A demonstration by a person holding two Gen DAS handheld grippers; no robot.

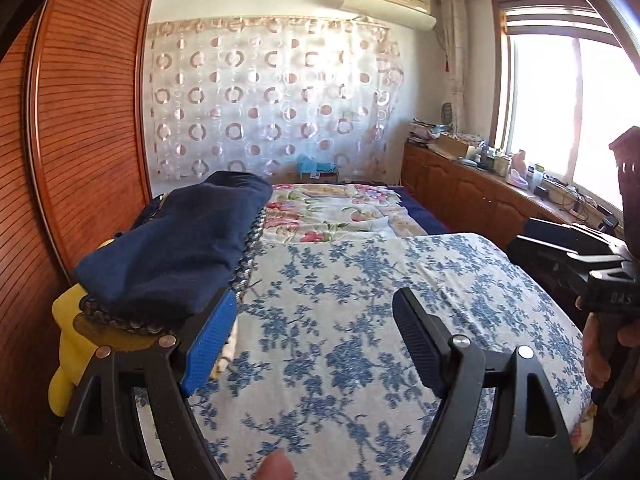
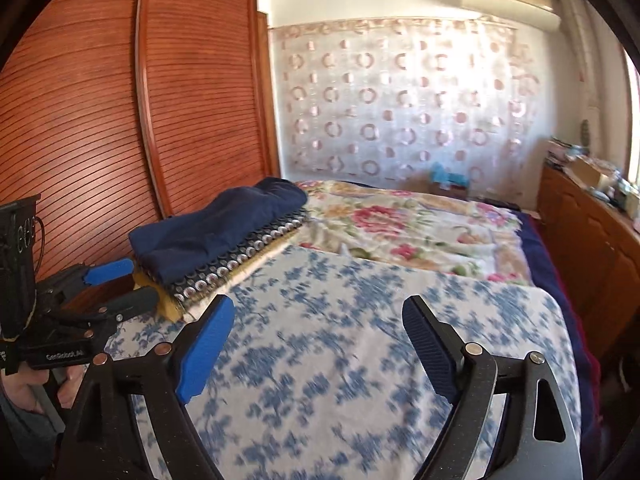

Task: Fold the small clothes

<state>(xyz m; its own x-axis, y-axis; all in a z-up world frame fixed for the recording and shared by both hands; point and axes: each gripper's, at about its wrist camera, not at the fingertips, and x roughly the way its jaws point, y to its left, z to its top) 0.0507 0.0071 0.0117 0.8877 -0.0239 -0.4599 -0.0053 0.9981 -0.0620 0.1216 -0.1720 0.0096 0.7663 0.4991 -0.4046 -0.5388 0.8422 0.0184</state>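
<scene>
Navy garment (image 1: 172, 248) tops stack just left of empty left claw (image 1: 312, 340)

home bedroom: bed (image 1: 360, 280), wooden wardrobe (image 1: 88, 120), curtain (image 1: 272, 96).

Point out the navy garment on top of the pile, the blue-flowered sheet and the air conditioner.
navy garment (image 2: 216, 232), right wrist view, middle of its top face.
blue-flowered sheet (image 1: 360, 300), left wrist view, bare patch between the open fingers.
air conditioner (image 1: 388, 0), left wrist view, its front panel.
</scene>
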